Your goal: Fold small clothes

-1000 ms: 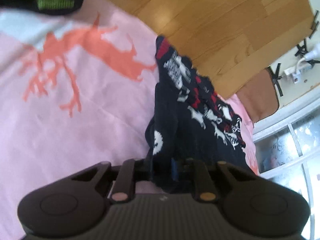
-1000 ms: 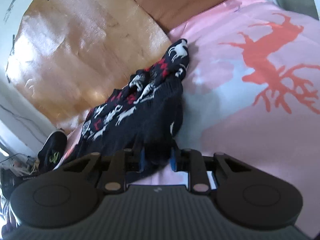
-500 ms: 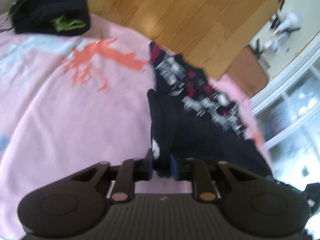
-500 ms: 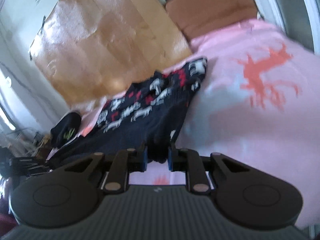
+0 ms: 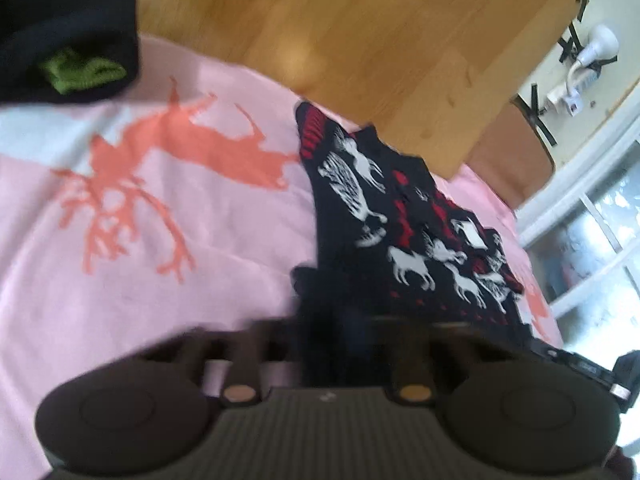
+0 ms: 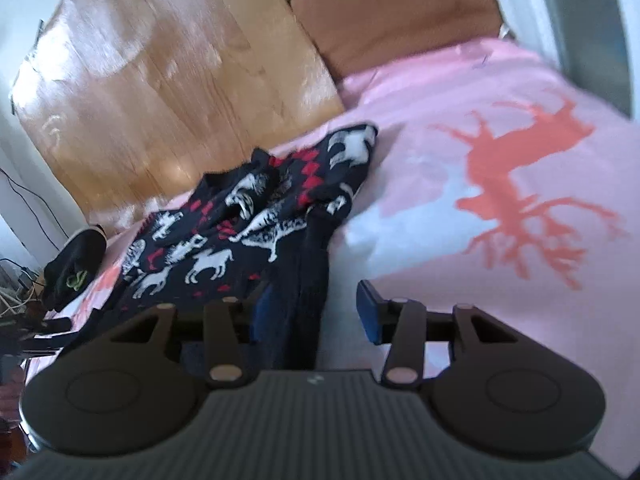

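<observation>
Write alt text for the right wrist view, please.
The right gripper, its jaws opening, straddles the edge of a black knitted garment with white animals and red diamonds, lying rumpled on a pink blanket with a coral deer. A wooden panel stands behind.

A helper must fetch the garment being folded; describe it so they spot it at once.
Start from the pink blanket with coral deer shapes that covers the bed. Along the edge nearest the wooden floor lies a crumpled black knitted garment with white animals and red diamonds. The only other dark item, a plain black bundle with a lime-green patch, carries no pattern.
</observation>
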### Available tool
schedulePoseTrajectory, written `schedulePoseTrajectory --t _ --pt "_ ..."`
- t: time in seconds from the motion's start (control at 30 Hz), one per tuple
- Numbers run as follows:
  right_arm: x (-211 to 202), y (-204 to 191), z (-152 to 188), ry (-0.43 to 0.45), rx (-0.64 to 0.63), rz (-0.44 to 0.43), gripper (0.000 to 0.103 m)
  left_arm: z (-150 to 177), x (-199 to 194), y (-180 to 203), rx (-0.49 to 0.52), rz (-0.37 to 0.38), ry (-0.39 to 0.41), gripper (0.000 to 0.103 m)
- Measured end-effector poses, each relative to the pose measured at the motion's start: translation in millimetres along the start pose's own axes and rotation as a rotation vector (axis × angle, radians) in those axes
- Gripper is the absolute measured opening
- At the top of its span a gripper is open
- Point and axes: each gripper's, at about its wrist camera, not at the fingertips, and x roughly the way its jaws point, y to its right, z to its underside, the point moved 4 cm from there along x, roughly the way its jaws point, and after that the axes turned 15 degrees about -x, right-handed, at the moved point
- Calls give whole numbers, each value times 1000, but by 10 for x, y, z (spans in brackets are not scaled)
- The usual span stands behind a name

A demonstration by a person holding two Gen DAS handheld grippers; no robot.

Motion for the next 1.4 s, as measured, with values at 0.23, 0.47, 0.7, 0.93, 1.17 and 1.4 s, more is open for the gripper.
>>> schedulePoseTrajectory --t 0.23,0.47,0.7,0.93,1.17,1.4 --pt "-334 -172 -175 127 -96 51 8 -36 -383 292 106 71 148 8" --pt "204 44 -198 11 -98 123 9 -155 247 42 56 -131 95 12" --pt "104 270 -751 75 -19 61 31 -547 -99 35 67 -128 209 29" --pt "1313 -65 -1687 -43 -140 -102 55 -1282 720 971 263 -100 134 35" --pt "2532 -218 -1867 -238 -139 -143 73 -1566 2146 1388 307 -194 21 47" --pt "2582 -308 -1811 -229 -168 -140 13 -1447 2116 1250 303 -183 30 9"
